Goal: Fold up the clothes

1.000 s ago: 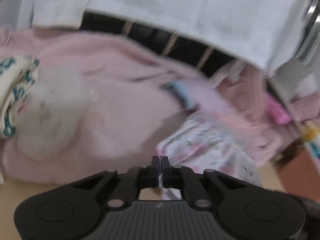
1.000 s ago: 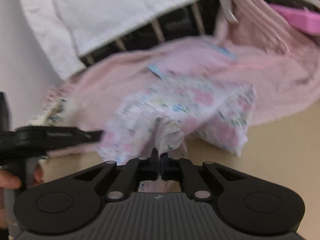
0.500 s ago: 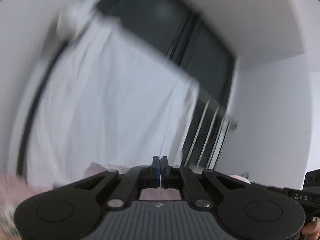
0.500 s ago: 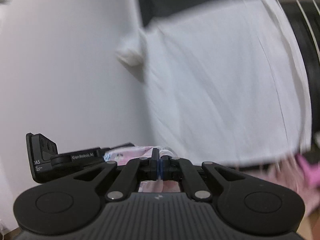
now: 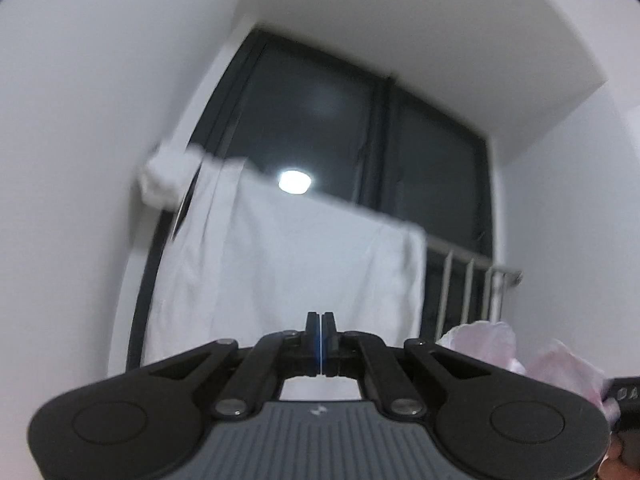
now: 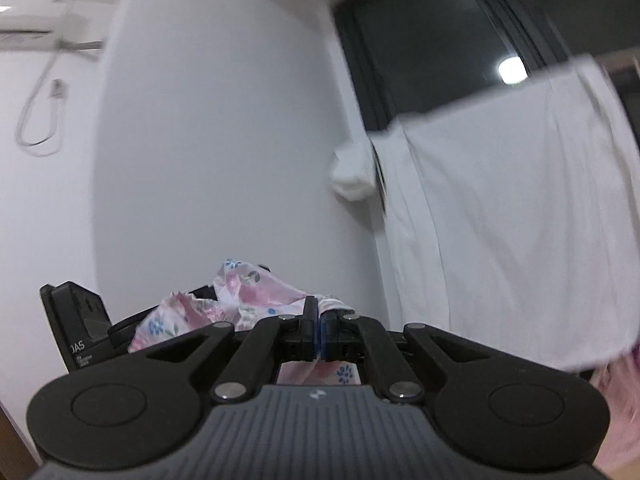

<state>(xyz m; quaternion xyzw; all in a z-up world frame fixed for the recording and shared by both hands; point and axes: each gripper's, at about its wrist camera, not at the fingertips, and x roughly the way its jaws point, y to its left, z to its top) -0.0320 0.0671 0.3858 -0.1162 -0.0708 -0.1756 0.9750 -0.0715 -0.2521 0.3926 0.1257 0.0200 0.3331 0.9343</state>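
Note:
Both grippers are raised and look up at the wall and window. My right gripper (image 6: 319,322) is shut on a floral pink-and-white garment (image 6: 244,296), which bunches up above and left of its fingers and shows beneath them. My left gripper (image 5: 321,338) has its jaws pressed together; no cloth shows between them. The floral garment shows at the lower right of the left wrist view (image 5: 508,344). The left gripper's body shows in the right wrist view (image 6: 80,328), behind the garment.
A white cloth (image 5: 288,272) hangs over a railing (image 5: 472,264) in front of a dark window (image 5: 360,128); it also shows in the right wrist view (image 6: 516,216). White walls surround it. An air conditioner (image 6: 32,12) with a cable is at the upper left. Pink fabric (image 6: 620,392) lies at the right.
Both grippers have swung up from the pile of pink clothes on the table, lifting the floral garment; the views now face the wall, window and hanging white cloth.

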